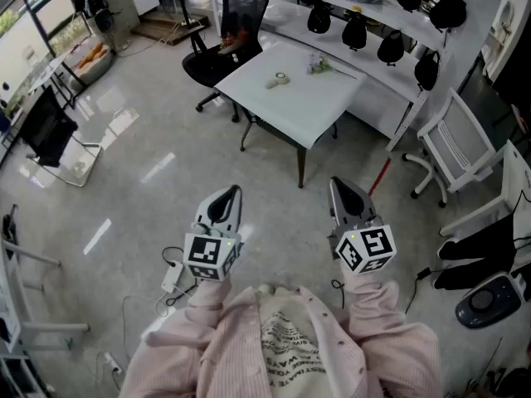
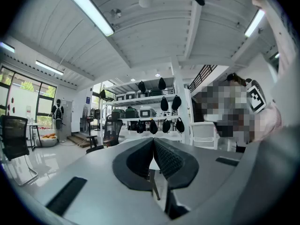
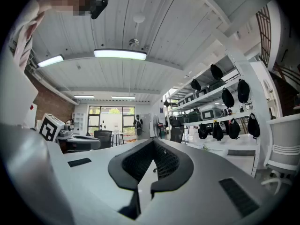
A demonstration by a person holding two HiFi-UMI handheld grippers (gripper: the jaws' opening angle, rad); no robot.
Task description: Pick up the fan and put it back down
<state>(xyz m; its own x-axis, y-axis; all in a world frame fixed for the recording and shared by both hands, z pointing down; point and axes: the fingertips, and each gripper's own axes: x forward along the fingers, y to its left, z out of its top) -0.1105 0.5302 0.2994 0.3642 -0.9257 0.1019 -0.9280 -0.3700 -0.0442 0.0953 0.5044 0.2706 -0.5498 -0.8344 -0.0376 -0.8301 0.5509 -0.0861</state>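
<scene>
Count: 1 left gripper (image 1: 235, 192), 1 right gripper (image 1: 334, 182). Beyond the jaws: 1 white bench (image 1: 307, 102), 1 tape roll (image 1: 280, 80), 1 black office chair (image 1: 241, 23).

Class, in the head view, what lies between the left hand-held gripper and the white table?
Only grey floor separates the left hand-held gripper from the white table. The head view shows nothing standing on that stretch.
</scene>
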